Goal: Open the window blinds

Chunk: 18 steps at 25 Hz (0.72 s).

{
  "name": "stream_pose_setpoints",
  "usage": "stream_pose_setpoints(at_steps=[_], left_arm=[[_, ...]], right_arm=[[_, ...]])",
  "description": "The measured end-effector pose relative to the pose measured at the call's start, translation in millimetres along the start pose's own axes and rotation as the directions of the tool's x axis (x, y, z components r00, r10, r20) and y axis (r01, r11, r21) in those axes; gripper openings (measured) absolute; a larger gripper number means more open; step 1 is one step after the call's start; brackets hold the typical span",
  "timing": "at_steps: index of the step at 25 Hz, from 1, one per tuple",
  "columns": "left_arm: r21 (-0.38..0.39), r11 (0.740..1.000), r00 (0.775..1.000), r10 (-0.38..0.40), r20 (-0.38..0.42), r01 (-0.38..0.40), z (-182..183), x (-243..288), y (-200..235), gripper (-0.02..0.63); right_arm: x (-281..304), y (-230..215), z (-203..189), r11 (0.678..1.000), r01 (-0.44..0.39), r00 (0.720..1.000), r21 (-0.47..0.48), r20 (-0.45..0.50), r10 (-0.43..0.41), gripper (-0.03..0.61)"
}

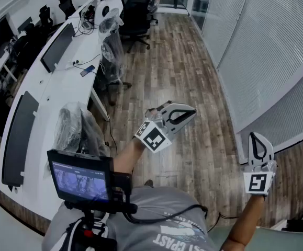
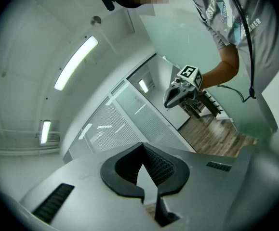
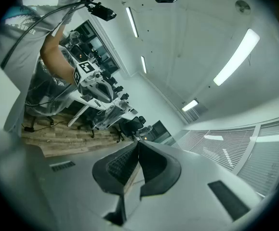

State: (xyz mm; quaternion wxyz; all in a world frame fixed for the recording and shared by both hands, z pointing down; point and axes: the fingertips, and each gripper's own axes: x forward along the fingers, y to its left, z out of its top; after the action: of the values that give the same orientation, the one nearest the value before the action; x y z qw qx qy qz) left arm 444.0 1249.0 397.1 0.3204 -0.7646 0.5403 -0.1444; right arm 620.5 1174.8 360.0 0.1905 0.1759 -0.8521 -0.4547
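The window blinds (image 1: 269,51) are white slatted panels along the right wall, with the slats shut; they also show in the left gripper view (image 2: 122,124) and the right gripper view (image 3: 259,150). My left gripper (image 1: 192,111) hangs over the wooden floor, pointing right toward the blinds and well short of them. Its jaws (image 2: 141,150) are shut with nothing between them. My right gripper (image 1: 254,136) is near the foot of the blinds, not touching them. Its jaws (image 3: 138,144) meet at the tips and hold nothing. Each gripper shows in the other's view: the right gripper (image 2: 182,88) and the left gripper (image 3: 93,83).
A long white desk (image 1: 46,95) with dark monitors runs along the left. Plastic-wrapped chairs (image 1: 78,127) and black office chairs (image 1: 135,12) stand beside it. A small monitor rig (image 1: 80,179) sits at the person's chest. Wooden floor (image 1: 167,67) lies between desk and blinds.
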Motion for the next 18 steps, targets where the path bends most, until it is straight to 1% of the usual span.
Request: stream_pose_setpoints(at_steps=[4,10,12,16,18], left_arm=[[-0.006,1.0,1.0,-0.005,-0.002,0.005,-2,-2,-7,0.003],[-0.02,1.0,1.0,-0.016,-0.002,0.016,-9,-2,-4,0.003],[-0.028,0.999,1.0,-0.021,-0.003,0.021,-20,-2,3,0.003],[-0.05,0.998,1.0,-0.025,-0.013,0.024,-54,-9,22,0.003],[-0.069,0.997,1.0,-0.02,-0.017,0.019,-63,-13,28,0.003]], right_arm=[[-3,5,-2,1.0,-0.004,1.0,0.004,-0.008,0.004,0.005],[4,8,-7,1.0,-0.009,0.999,0.023,-0.031,0.01,0.005],[16,9,-7,1.0,-0.01,0.999,0.029,-0.039,0.011,0.005],[50,18,-4,0.999,-0.006,0.998,0.044,-0.055,0.008,0.005],[57,22,-2,0.999,-0.01,0.999,0.052,-0.051,0.013,0.005]])
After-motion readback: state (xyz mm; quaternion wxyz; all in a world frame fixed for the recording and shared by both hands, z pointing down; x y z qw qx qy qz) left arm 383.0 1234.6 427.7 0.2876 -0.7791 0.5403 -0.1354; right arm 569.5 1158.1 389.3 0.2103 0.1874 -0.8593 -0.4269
